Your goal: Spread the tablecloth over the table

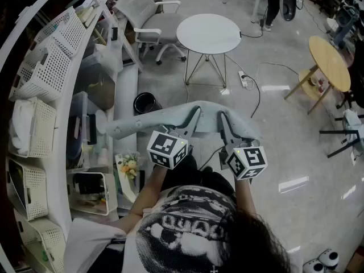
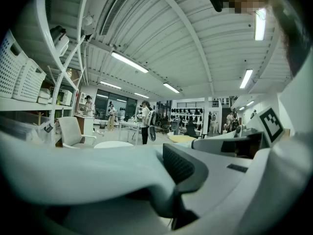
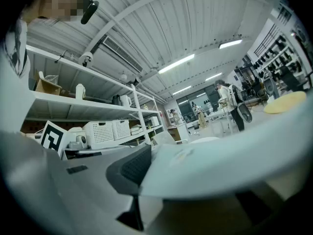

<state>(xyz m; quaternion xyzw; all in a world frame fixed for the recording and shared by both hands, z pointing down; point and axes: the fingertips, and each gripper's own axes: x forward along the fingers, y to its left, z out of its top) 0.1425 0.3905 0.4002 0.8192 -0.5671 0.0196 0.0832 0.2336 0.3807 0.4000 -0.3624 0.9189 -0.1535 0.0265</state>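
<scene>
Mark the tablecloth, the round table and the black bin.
tablecloth (image 1: 207,111), head view, middle span
round table (image 1: 209,33), head view, centre of top
black bin (image 1: 144,103), head view, its opening

The left tool (image 1: 195,117) and right tool (image 1: 223,120) point forward side by side. Each is clamped onto the pale tablecloth (image 1: 149,120), which stretches bunched across the 2 tools above the floor (image 1: 296,147). Ahead stands the round white tabletop (image 1: 209,33), with a white chair (image 1: 149,17) just left of it. Shelves (image 1: 57,169) holding white baskets (image 1: 48,67) line the left side.
</scene>
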